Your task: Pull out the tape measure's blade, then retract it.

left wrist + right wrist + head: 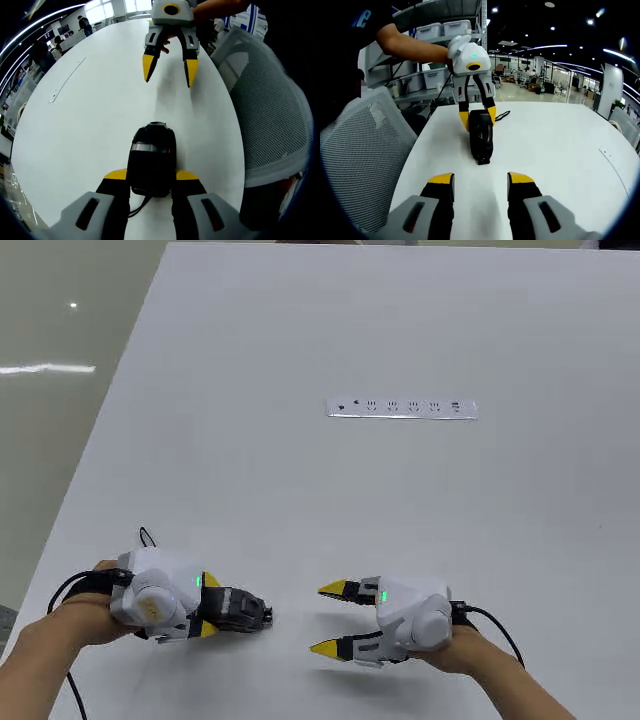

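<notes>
White table (300, 340): a plain matt top, and both tools sit close to its near edge.
Tape measure (238, 609): black case resting on the table by the near left corner, lying lengthwise, its front end towards the middle of the near edge; seen end-on in the right gripper view (481, 131).
Left gripper (209, 606): yellow-tipped jaws pressed against the two sides of the case's rear half – pinching the tape measure (152, 160), with the case sticking out beyond the tips.
Right gripper (329, 619): jaws spread with bare table between them, tips aimed at the tape measure's front end, near it but apart.
Facing: the two tools point at each other along the near edge; each shows in the other's view, the left gripper (478, 119) over the case, the right gripper (168, 70) above bare table.
Power strip (402, 408): white and flat, towards the table's middle – well apart from both tools.
Mesh chair (270, 110): grey back just off the near edge.
</notes>
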### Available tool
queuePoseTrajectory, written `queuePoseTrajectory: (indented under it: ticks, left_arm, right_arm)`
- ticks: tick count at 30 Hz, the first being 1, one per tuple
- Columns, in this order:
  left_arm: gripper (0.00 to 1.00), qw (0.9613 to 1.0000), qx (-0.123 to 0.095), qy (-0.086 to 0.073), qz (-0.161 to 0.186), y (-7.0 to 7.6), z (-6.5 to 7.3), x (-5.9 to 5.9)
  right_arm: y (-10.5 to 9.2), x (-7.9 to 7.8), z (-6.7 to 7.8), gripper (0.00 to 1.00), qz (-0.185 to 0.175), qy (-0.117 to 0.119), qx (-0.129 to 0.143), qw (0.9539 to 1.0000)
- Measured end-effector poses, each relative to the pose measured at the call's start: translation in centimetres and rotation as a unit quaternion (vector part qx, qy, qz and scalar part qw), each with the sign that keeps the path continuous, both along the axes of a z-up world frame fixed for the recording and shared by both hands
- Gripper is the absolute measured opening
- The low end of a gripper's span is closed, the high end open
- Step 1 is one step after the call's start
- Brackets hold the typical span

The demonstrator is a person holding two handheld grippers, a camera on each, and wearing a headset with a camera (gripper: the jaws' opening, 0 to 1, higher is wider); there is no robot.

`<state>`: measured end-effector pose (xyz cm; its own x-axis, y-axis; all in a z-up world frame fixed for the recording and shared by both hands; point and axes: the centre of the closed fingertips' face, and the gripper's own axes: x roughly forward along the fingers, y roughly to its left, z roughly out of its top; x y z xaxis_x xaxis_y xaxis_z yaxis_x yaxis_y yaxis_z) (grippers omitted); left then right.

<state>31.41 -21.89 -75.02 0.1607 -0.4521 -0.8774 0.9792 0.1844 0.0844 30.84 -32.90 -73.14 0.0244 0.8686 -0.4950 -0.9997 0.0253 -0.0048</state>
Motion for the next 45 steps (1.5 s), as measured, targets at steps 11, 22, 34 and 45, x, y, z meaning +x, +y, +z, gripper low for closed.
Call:
queuePoseTrajectory:
  ticks: [11, 22, 34, 45]
  left_arm:
    - [0.27, 0.9998, -0.014, 0.006, 0.01, -0.1, 0.0, 0.1]
    - [0.27, 0.9994, -0.03, 0.01, 0.016, 0.1, 0.1, 0.2]
    - [0.27, 0.999, -0.038, 0.012, 0.018, 0.1, 0.1, 0.2]
    - [0.27, 0.9988, -0.043, 0.014, 0.018, 0.3, 0.2, 0.1]
  right_arm:
    - [2.2, -0.2, -0.6, 0.38, 0.012, 0.008, 0.008, 0.9999]
    - [4.2, 0.3, -1.8, 0.33, 0.018, 0.017, 0.009, 0.9997]
    - [5.6, 0.9, -2.2, 0.29, 0.03, 0.013, 0.007, 0.9995]
    - [6.3, 0.6, -2.9, 0.24, 0.044, 0.009, -0.002, 0.999]
